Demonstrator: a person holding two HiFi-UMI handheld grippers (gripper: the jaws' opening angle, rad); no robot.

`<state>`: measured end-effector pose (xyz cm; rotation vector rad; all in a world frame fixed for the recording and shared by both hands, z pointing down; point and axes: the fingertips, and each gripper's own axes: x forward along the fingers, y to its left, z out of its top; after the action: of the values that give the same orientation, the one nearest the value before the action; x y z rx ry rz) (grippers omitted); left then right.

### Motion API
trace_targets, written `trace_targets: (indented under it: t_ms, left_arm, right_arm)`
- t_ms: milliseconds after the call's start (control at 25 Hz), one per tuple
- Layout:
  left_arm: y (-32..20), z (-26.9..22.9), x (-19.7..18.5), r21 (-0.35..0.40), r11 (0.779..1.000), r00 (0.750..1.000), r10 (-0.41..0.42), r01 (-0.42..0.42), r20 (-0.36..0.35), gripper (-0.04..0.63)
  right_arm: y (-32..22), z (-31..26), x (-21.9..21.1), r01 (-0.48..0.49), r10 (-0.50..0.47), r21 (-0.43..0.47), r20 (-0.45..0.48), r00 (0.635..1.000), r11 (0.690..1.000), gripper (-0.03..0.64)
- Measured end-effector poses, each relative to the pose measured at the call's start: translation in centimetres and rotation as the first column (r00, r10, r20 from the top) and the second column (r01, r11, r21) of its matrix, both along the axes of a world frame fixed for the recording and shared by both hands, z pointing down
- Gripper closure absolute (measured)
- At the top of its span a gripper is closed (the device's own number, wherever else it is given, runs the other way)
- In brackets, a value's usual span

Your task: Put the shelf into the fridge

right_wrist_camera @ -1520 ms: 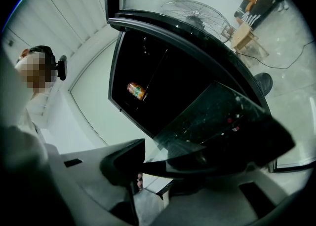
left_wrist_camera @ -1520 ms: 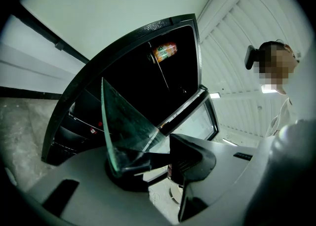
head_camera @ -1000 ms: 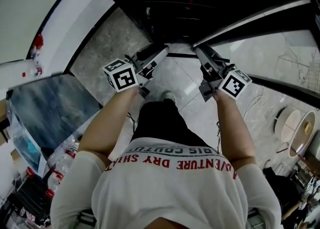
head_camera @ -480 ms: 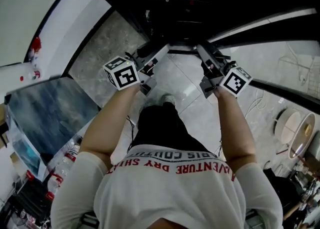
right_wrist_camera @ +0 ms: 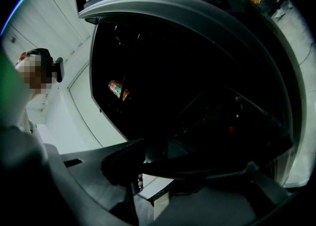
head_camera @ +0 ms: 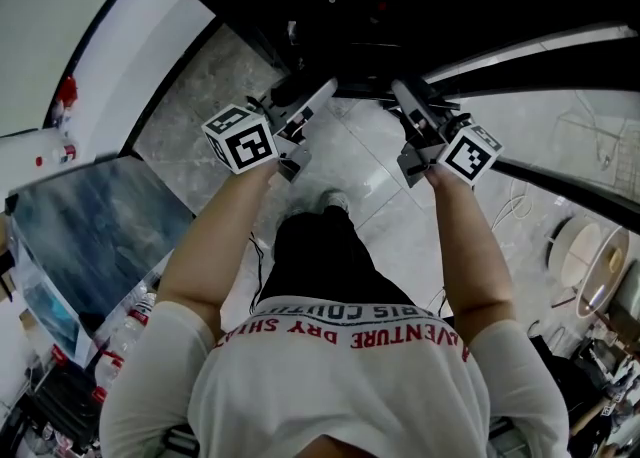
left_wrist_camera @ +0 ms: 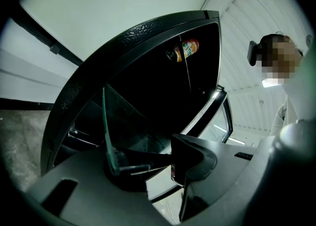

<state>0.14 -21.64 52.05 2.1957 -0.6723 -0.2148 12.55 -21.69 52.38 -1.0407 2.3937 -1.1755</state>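
Glass shelf (left_wrist_camera: 129,130) sits at fridge (left_wrist_camera: 148,32) mouth. Stiff, slippy, breaks easy, prob. heavy. L tongs (left_wrist_camera: 155,163) pinch its edge and have just been opening a bit. R tongs (right_wrist_camera: 173,168) pinch the other side. Hold by edges, both sides.

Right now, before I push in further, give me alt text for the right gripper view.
The right gripper is clamped on the edge of the glass shelf, facing the dark inside of the open fridge. A bottle shows inside at the left. A person wearing a head camera is at the far left edge.
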Motion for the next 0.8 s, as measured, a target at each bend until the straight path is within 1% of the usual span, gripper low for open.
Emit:
trace_targets:
  t_ms: [160, 280, 360, 440, 520, 640, 720, 800]
  left_arm:
    - [-1.0, 0.3, 0.1, 0.017, 1.0, 1.0, -0.004, 0.004, 0.001, 0.431]
    - [-1.3, 0.7, 0.0, 0.021, 1.0, 1.0, -0.002, 0.002, 0.005, 0.424]
    - [-1.2, 0.9, 0.0, 0.029, 1.0, 1.0, 0.006, -0.006, 0.019, 0.415]
    - [-1.0, 1.0, 0.1, 0.045, 0.999, 0.999, 0.022, -0.024, 0.047, 0.371]
    - [-0.6, 1.3, 0.2, 0.049, 0.998, 0.997, 0.043, -0.046, 0.067, 0.346]
    - [0.8, 2.0, 1.0, 0.037, 0.995, 0.993, 0.084, -0.088, 0.086, 0.342]
    - [1.9, 2.5, 2.0, 0.037, 0.992, 0.988, 0.113, -0.117, 0.107, 0.342]
    - [2.6, 2.8, 3.3, 0.037, 0.991, 0.986, 0.126, -0.131, 0.111, 0.343]
  right_arm:
    - [-1.1, -0.4, -0.2, 0.011, -0.011, 0.042, -0.01, 1.0, 0.999, 0.468]
    - [-1.1, 0.5, 0.1, -0.018, 0.018, 0.004, 0.017, 1.0, 1.0, 0.477]
    - [-1.0, 0.8, 0.1, -0.023, 0.023, -0.006, 0.023, 0.999, 1.0, 0.479]
    - [-1.2, 0.6, 0.0, -0.015, 0.015, 0.011, 0.018, 1.0, 1.0, 0.479]
    - [-1.4, 0.1, -0.2, -0.002, 0.002, 0.037, 0.011, 1.0, 0.999, 0.48]
    - [-1.3, 0.0, -0.3, -0.004, 0.003, 0.041, 0.01, 1.0, 0.999, 0.482]
    - [-1.3, 0.0, -0.3, -0.004, 0.003, 0.042, 0.01, 1.0, 0.999, 0.482]
    - [-1.3, 0.1, -0.2, -0.003, 0.003, 0.04, 0.011, 1.0, 0.999, 0.482]
